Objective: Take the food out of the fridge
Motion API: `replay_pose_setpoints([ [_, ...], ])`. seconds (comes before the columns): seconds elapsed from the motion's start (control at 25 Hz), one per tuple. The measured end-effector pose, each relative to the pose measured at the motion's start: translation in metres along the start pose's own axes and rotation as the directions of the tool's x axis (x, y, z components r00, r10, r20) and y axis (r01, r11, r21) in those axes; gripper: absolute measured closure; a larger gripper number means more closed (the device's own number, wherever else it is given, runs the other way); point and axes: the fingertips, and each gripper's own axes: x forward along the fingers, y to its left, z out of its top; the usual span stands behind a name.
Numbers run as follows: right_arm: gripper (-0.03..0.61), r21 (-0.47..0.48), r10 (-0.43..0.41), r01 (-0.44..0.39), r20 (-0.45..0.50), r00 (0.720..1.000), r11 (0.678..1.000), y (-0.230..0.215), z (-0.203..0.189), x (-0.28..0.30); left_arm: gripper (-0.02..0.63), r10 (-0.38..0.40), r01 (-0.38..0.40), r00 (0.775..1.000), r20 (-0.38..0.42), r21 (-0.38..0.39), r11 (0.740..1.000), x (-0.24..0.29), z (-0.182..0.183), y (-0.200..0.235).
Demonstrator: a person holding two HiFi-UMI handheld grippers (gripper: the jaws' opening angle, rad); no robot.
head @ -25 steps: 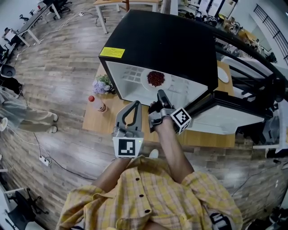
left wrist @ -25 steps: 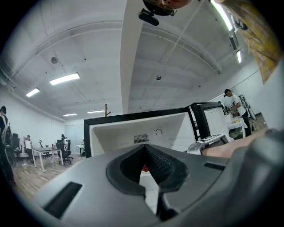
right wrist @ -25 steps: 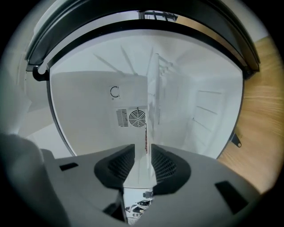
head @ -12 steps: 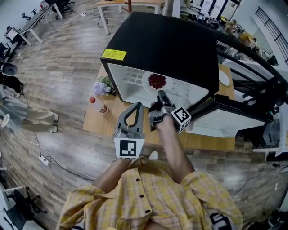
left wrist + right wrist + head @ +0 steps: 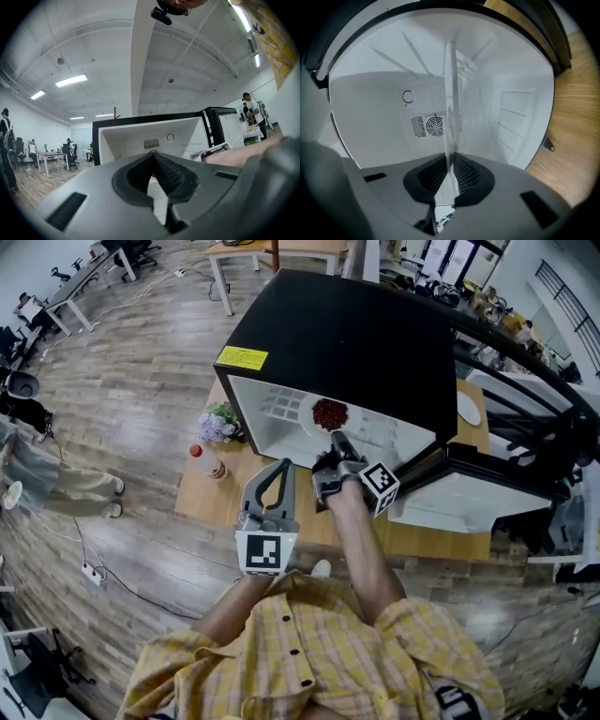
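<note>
right gripper (image 5: 335,439): jaws clamped on the near rim of the plate (image 5: 450,103), which runs edge-on straight ahead between them
food (image 5: 329,413): red heap on the plate, just beyond the right gripper's tips, inside the open fridge (image 5: 347,334)
left gripper (image 5: 279,468): jaws together on nothing, beside and behind the right one
handling: plate likely stiff, smooth, breakable; the heap may slide if tilted, so a deep rim hold kept level suits it

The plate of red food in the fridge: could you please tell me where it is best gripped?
The near rim, from the open front of the fridge: the plate lies flat, its thin edge facing out, where the right gripper holds it.
</note>
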Motion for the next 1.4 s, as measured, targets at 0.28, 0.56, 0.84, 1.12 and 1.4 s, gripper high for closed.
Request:
replay_pose_setpoints([
  [0.28,0.548,-0.012,-0.012,0.012,0.005,1.0,1.0,0.001,0.0,-0.012,0.606,0.009,-0.008,1.0,0.013,-0.022,1.0,-0.007,0.002,-0.001],
  [0.56,0.549,-0.02,0.012,-0.012,-0.009,1.0,1.0,0.011,-0.007,-0.035,0.606,0.004,-0.003,1.0,0.017,-0.026,1.0,-0.013,0.004,-0.005],
  [0.84,0.549,-0.008,0.011,-0.011,-0.019,1.0,1.0,0.016,-0.016,-0.063,0.606,-0.014,0.014,1.0,0.025,-0.03,0.999,-0.019,0.009,-0.012],
  [1.12,0.549,-0.019,0.028,-0.028,-0.036,0.999,0.999,0.025,-0.026,-0.086,0.606,-0.021,0.022,0.999,0.026,-0.043,0.999,-0.024,0.01,-0.017],
  [1.4,0.549,-0.03,0.032,-0.033,-0.034,0.999,0.999,0.032,-0.029,-0.105,0.606,-0.024,0.026,0.999,0.046,-0.052,0.998,-0.03,0.015,-0.019],
])
